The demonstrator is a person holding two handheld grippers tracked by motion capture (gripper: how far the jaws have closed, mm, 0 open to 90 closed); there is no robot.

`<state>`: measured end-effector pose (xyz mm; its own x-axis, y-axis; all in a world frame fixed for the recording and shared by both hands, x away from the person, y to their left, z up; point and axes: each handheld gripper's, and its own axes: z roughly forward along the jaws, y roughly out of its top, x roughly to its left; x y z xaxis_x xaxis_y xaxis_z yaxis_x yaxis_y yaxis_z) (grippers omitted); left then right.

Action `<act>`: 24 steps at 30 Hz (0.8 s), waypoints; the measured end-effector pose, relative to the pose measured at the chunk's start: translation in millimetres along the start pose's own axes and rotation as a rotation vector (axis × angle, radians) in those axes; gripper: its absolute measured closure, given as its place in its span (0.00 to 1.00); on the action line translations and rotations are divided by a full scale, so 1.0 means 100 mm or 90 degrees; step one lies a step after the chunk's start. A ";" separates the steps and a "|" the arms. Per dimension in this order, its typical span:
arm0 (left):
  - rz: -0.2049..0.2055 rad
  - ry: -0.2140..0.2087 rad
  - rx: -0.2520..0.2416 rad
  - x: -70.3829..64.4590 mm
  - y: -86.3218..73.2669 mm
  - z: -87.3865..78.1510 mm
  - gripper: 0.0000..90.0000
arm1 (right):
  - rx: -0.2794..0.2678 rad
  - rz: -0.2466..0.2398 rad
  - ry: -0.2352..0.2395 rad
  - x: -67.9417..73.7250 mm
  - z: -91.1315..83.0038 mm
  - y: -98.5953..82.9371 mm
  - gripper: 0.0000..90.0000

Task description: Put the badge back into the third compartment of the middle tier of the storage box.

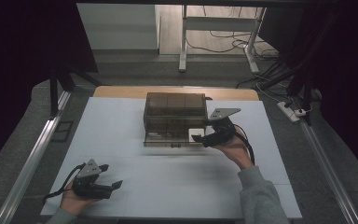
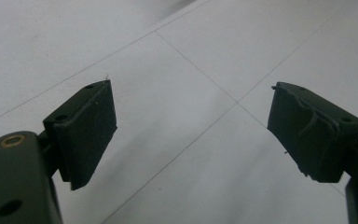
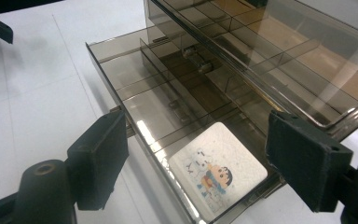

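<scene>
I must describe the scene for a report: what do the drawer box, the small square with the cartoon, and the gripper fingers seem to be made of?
Drawer box: smoke-tinted clear plastic, glossy; the dividers and table show through it.
Cartoon square: white and matte with a printed figure, perhaps an eraser or card; cannot tell.
Right gripper fingers: dark, matte, seemingly rubber-like pads.

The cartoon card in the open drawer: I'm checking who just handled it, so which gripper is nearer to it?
Right. The right gripper hangs open right above the cartoon card in the drawer; the left gripper sits open far off, near the table's front-left corner.
</scene>
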<state>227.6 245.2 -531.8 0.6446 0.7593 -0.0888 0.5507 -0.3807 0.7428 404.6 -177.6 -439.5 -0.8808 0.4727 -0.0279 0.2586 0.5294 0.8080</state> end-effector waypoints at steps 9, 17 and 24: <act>-0.005 -0.003 -0.004 0.01 0.01 0.01 0.17 | -0.009 0.009 -0.018 0.08 -0.13 -0.12 0.23; -0.005 -0.005 -0.004 0.02 0.02 0.03 0.17 | -0.011 0.012 -0.047 0.17 -0.29 -0.30 0.23; -0.003 -0.005 -0.003 0.02 0.02 0.02 0.17 | -0.016 0.021 -0.059 0.27 -0.47 -0.45 0.23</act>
<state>230.9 244.6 -532.2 0.6459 0.7572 -0.0972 0.5515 -0.3747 0.7453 350.8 -222.3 -448.6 -0.8308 0.5539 -0.0541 0.2765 0.4952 0.8236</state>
